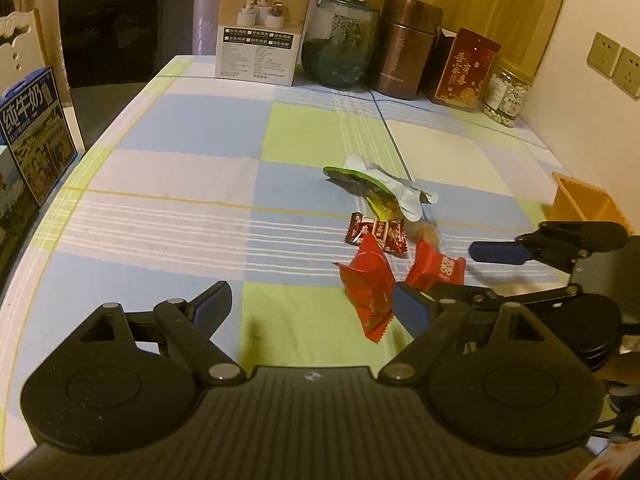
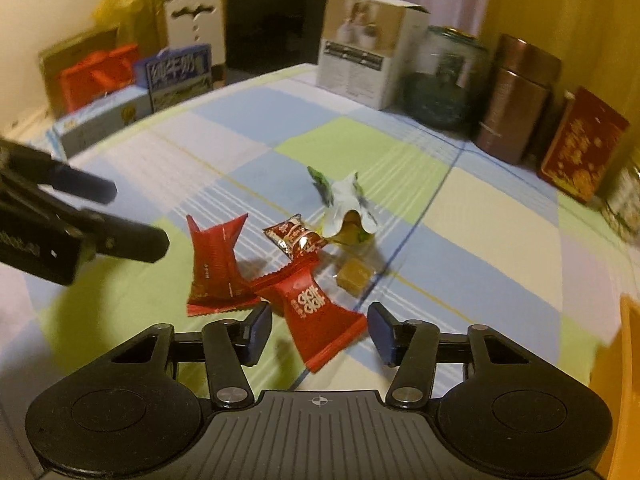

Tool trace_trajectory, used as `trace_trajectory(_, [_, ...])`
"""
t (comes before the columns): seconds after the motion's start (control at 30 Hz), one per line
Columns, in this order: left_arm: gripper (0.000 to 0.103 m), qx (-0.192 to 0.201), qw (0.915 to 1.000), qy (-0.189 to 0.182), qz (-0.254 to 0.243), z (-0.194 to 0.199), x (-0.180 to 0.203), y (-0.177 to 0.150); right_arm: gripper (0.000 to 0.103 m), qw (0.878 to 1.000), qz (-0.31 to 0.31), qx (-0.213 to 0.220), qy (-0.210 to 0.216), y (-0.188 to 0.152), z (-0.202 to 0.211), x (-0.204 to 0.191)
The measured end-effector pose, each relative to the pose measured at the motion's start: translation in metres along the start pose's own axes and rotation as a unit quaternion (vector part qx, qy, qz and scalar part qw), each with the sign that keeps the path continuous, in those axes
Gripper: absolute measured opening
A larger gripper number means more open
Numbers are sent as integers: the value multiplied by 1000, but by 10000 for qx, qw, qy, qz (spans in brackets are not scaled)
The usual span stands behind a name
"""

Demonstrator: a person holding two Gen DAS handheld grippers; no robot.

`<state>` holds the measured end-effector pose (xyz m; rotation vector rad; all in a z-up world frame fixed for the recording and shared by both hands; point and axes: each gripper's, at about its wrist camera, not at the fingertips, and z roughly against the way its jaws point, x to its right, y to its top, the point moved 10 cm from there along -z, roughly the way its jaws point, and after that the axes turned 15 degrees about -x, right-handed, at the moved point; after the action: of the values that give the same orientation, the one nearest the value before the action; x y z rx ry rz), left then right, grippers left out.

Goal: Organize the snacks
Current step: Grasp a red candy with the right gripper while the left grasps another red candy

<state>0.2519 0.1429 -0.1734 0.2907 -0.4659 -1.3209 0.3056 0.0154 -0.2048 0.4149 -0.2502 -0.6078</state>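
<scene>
The table (image 1: 168, 128), under a checked blue, green and white cloth, is carrying a row of containers along its far edge: a white box (image 1: 262, 26), a glass jar (image 1: 340, 42), a brown canister (image 1: 408, 46), a red tin (image 1: 464, 70) and a small nut jar (image 1: 506, 96). A milk carton (image 1: 38, 132) is standing off its left edge. At the right edge an orange bin (image 1: 582, 204) is showing, most likely the place the snacks are meant to go. The snacks are lying in a loose cluster near the middle of the cloth: a green-and-white packet (image 2: 346, 204) farthest off, two larger red packets, one (image 2: 216, 268) on the left and one (image 2: 316, 312) nearest the right tongs, a small dark-red packet (image 2: 294, 236) between them and the green one, and a brown candy (image 2: 354, 274) in clear wrap just beside it. The right gripper (image 2: 318, 334) is hovering low with its jaws wide, and the near tail of the closest red packet is lying between its blue fingers, not yet pinched. The left gripper (image 1: 316, 306) is also standing wide and holding nothing, its tips near the other red packet. The step in hand appears to be the first pick: the right tongs are lining up on the red packet. The next move calls for lowering a little, closing on the crimped tail rather than the puffy middle, then carrying it right to the bin.
</scene>
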Motion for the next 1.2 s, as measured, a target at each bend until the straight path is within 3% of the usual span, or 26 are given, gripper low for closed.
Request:
trace_trajectory(0.2, [85, 11, 10000, -56, 38, -3, -1, 1, 43, 9981, 575, -138, -174, 3, -18, -7])
trace_trajectory(0.4, [85, 11, 10000, -92, 21, -5, 1, -1, 29, 9983, 527, -233, -79, 2, -22, -11])
trace_trajectory(0.57, [85, 16, 9999, -102, -118, -8, 12, -2, 27, 9995, -249, -173, 100, -2, -6, -2])
trace_trajectory(0.77, [83, 36, 9996, -205, -170, -16, 27, -4, 27, 9909, -1331, -47, 167, -17, 21, 24])
trace_trajectory(0.9, [72, 59, 9996, -226, -136, -26, 35, -1, 27, 9814, -1907, -7, 234, -27, 34, 38])
trace_trajectory(1.03, [63, 75, 9997, -235, -51, -35, 40, 2, 27, 9781, -2068, -2, 238, -36, 41, 40])
trace_trajectory(1.2, [39, 43, 9997, -231, 71, -45, 41, 5, 27, 9727, -2305, 28, 259, -41, 42, 42])
